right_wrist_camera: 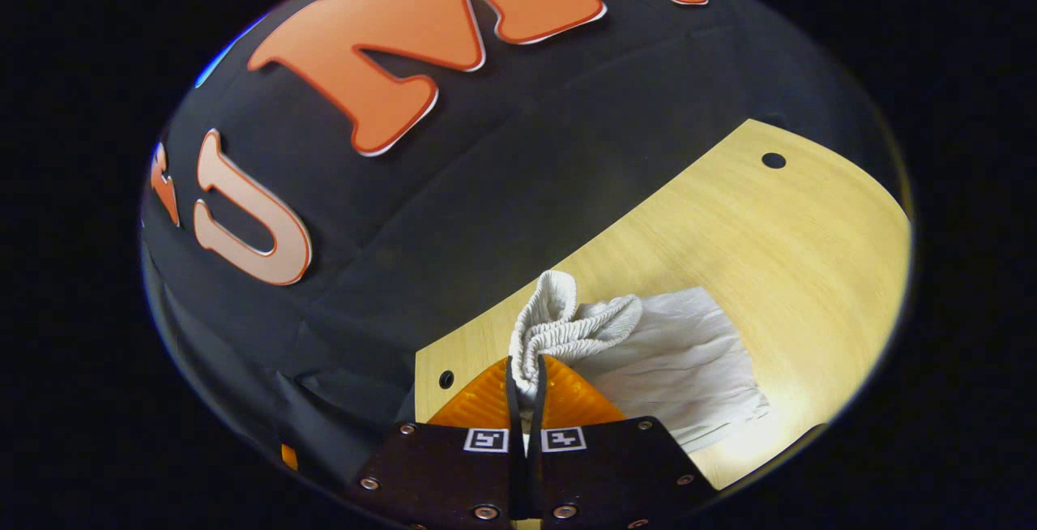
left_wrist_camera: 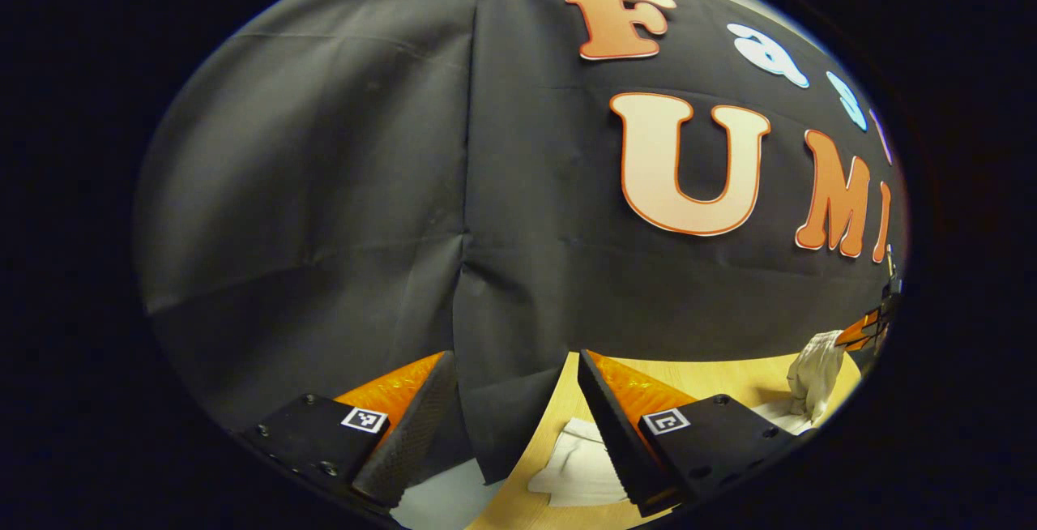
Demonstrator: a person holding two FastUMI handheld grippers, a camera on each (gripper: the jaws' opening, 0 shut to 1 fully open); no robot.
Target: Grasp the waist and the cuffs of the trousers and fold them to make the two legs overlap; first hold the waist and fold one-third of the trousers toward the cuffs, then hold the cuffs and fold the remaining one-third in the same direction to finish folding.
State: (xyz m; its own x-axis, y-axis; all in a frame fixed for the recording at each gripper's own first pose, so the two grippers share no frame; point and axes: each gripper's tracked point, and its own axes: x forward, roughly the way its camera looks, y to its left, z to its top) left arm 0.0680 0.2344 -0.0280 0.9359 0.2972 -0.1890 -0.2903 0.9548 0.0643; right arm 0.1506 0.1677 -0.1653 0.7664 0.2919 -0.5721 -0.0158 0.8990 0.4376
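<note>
**Waistband pinched, other end still free**

The wooden table (right_wrist_camera: 778,246) carries the pale trousers (right_wrist_camera: 689,368). The right gripper (right_wrist_camera: 527,384) clamps their gathered waistband (right_wrist_camera: 567,323), lifting it for the fold. The left gripper (left_wrist_camera: 510,425) gapes empty above a trouser end (left_wrist_camera: 579,465), probably about to grasp it.

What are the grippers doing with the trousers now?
Right gripper shut on trousers waistband, lifted. Left gripper open, holding nothing. Table unobstructed.

The left gripper (left_wrist_camera: 510,425) is held with its jaws wide apart and nothing between them. Beneath it lies the pale wooden surface (left_wrist_camera: 729,376), carrying the white fabric trousers (left_wrist_camera: 579,465). At far right, the right gripper (left_wrist_camera: 871,327) lifts a bunched portion of them.
</note>
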